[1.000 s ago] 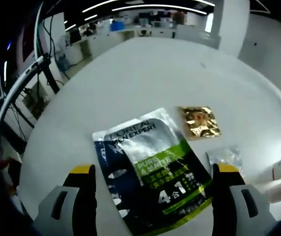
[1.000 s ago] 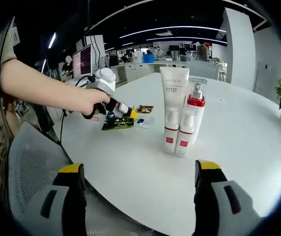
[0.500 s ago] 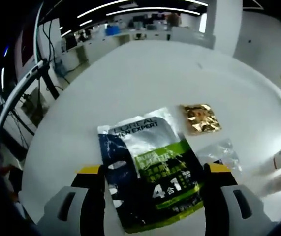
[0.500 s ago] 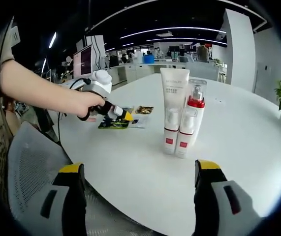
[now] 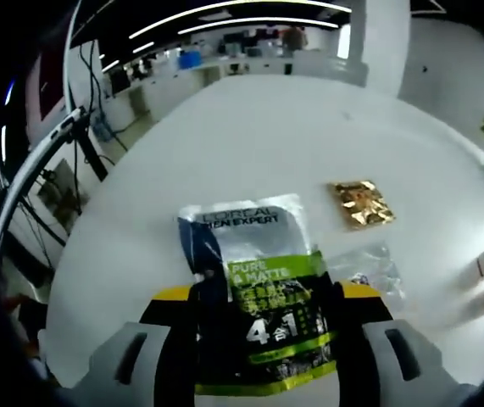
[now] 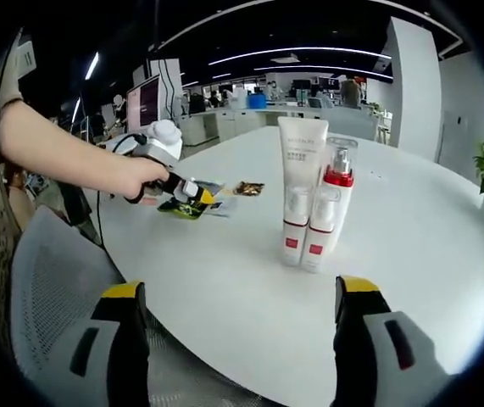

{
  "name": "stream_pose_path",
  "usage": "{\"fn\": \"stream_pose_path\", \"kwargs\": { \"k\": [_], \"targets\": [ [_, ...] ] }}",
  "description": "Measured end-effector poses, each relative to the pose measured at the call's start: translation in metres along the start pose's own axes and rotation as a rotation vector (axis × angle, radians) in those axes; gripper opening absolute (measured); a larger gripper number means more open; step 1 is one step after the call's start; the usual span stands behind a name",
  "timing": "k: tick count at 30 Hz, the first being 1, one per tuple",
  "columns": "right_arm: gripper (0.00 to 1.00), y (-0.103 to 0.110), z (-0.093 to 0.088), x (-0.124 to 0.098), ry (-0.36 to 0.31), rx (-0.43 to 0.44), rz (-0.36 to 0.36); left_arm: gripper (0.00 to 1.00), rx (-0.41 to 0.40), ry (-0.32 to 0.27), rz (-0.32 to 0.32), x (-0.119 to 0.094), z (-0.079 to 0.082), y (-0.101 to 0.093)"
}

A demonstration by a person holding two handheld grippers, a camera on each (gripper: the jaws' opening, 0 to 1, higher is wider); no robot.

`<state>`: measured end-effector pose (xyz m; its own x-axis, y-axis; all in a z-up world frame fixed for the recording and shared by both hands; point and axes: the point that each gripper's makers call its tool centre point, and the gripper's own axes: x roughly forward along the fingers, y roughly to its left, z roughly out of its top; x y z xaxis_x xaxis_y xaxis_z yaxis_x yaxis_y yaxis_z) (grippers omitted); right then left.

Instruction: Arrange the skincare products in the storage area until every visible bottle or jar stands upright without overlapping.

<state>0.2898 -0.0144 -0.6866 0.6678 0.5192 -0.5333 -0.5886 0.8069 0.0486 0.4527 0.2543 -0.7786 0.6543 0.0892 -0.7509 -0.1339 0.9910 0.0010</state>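
Table (image 6: 411,246), white and round, fills an open office. Upright near its middle: white tube (image 6: 300,182), touching red-collared pump bottles (image 6: 324,212). Left hand-held gripper (image 5: 258,297) clamps the black-green L'Oréal sachet (image 5: 258,297) near the gold packet (image 5: 360,202). Right hand-held gripper (image 6: 237,292) gapes, empty.

Glossy foil-like green-and-black flat sachet (image 5: 254,288); crinkled shiny gold foil packet (image 5: 360,203); smooth matt white round table (image 5: 258,127); smooth white plastic tube (image 6: 298,188).

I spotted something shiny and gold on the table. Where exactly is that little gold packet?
In the left gripper view, the gold packet lies flat on the white table, up and right of the green sachet, with a clear packet just below it.
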Motion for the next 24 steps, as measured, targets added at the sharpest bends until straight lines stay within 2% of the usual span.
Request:
{"fn": "stream_pose_path", "kwargs": {
  "k": [8, 15, 20, 24],
  "targets": [
    [0.91, 0.0001, -0.0008, 0.0004, 0.005, -0.006, -0.003, 0.41, 0.016, -0.016, -0.035, -0.0005, 0.0002, -0.0021],
    [0.91, 0.0006, -0.001, 0.0004, 0.007, -0.01, -0.002, 0.31, 0.009, -0.02, -0.066, -0.0006, 0.0008, -0.0011],
    [0.91, 0.0011, -0.0011, 0.0004, 0.009, -0.015, -0.001, 0.16, -0.01, -0.03, -0.113, -0.0038, 0.0045, -0.0041],
    [0.91, 0.0011, -0.0007, 0.0002, 0.006, -0.019, -0.002, 0.12, 0.011, -0.026, -0.131, -0.0064, 0.0024, -0.0061]
  ]
}}
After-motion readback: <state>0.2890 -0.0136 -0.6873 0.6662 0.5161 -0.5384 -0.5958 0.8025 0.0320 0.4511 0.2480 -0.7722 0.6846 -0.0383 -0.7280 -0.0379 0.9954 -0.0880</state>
